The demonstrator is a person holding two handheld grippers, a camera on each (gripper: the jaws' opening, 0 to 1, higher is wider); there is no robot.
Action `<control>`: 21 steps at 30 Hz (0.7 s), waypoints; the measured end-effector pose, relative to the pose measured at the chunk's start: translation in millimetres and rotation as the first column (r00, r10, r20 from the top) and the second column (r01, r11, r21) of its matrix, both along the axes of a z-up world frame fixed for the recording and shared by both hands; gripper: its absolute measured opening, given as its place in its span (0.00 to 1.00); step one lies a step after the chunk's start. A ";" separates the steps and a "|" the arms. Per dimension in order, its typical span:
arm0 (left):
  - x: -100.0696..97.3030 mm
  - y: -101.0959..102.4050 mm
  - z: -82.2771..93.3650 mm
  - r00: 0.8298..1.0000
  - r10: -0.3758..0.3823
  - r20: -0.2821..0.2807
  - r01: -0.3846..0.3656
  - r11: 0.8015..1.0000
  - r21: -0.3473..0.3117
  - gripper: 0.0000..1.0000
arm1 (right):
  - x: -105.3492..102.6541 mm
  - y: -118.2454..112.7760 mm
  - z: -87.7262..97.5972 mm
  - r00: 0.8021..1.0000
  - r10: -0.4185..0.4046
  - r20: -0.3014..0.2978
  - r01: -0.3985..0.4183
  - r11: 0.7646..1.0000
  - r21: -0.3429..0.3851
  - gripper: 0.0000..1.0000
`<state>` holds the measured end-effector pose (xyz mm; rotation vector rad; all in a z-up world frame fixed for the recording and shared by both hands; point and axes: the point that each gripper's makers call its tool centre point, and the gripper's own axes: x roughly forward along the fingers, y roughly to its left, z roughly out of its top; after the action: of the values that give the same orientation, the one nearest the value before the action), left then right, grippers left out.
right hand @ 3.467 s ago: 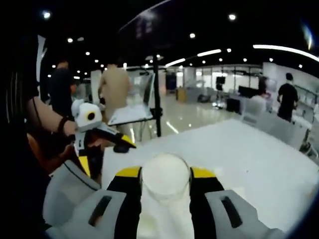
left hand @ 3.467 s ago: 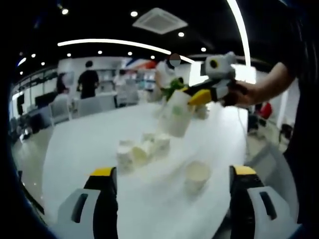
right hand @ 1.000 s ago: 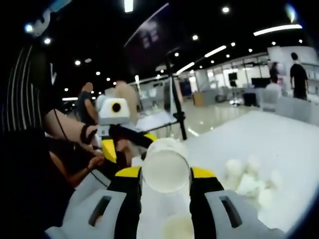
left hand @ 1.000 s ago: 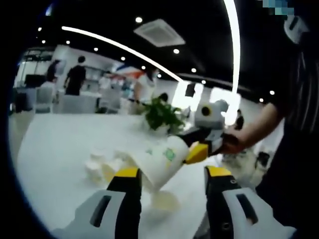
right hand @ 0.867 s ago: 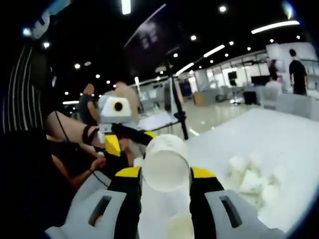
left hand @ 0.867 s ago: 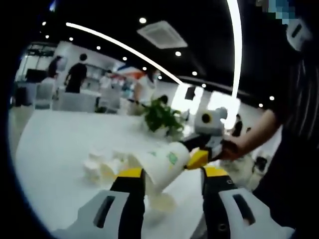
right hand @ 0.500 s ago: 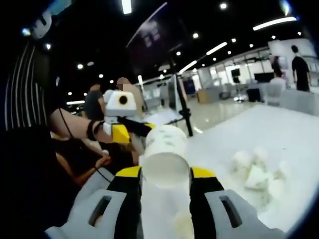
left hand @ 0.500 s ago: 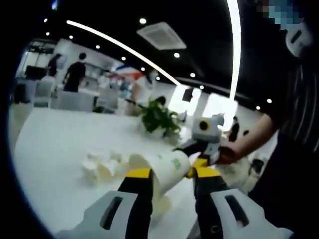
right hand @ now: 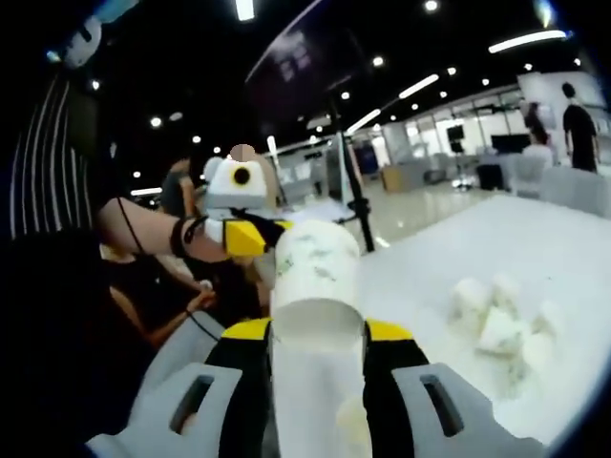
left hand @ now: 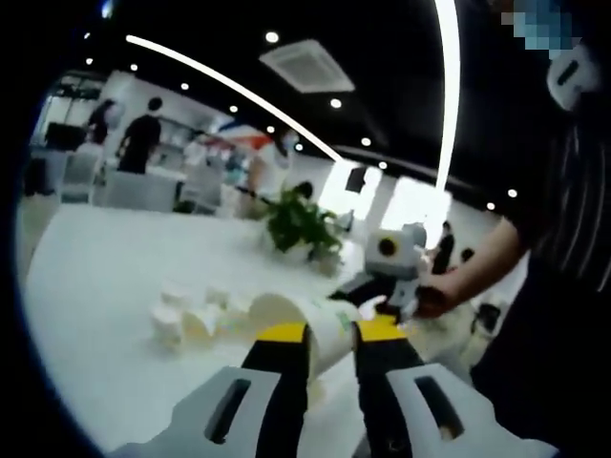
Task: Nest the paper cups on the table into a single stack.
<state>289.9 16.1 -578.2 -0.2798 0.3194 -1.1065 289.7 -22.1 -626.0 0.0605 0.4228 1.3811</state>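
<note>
Right now I see the white table [left hand: 86, 286] spread wide, with a cluster of loose paper cups [left hand: 191, 320] lying on it, well apart from the potted plant [left hand: 301, 224] at its far edge. Above the table near that cluster, my right tongs [right hand: 317, 334] are clamped on a stack of cups [right hand: 313, 277], and my left tongs [left hand: 329, 334] are closed around the same stack from the other end.

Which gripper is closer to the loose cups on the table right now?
Neither clearly. Both grippers, left and right, meet on the cup stack, held above the table, apart from the loose cups.
</note>
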 end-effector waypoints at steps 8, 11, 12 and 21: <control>-4.4 -1.8 0.7 0.999 -0.026 -0.022 0.026 0.999 -0.019 0.03 | -2.5 -1.7 -4.5 1.000 0.011 -0.013 -0.011 1.000 -0.007 0.32; -6.1 -3.7 0.0 0.999 -0.037 -0.024 0.037 0.999 -0.017 0.02 | -1.0 -4.0 -6.5 1.000 0.006 -0.021 -0.006 1.000 -0.008 0.31; -6.9 -4.7 0.5 0.999 -0.040 -0.028 0.039 0.999 -0.021 0.02 | -0.7 -4.4 -6.7 1.000 0.003 -0.024 -0.003 1.000 -0.007 0.31; -11.1 -10.9 1.4 0.998 -0.063 -0.027 0.062 0.998 -0.018 0.00 | -3.6 -6.2 -10.3 1.000 0.017 -0.009 -0.017 0.999 -0.031 0.19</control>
<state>278.8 5.2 -576.7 -0.3023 0.3455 -1.1683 286.1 -28.3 -636.3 0.0379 0.4532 1.3914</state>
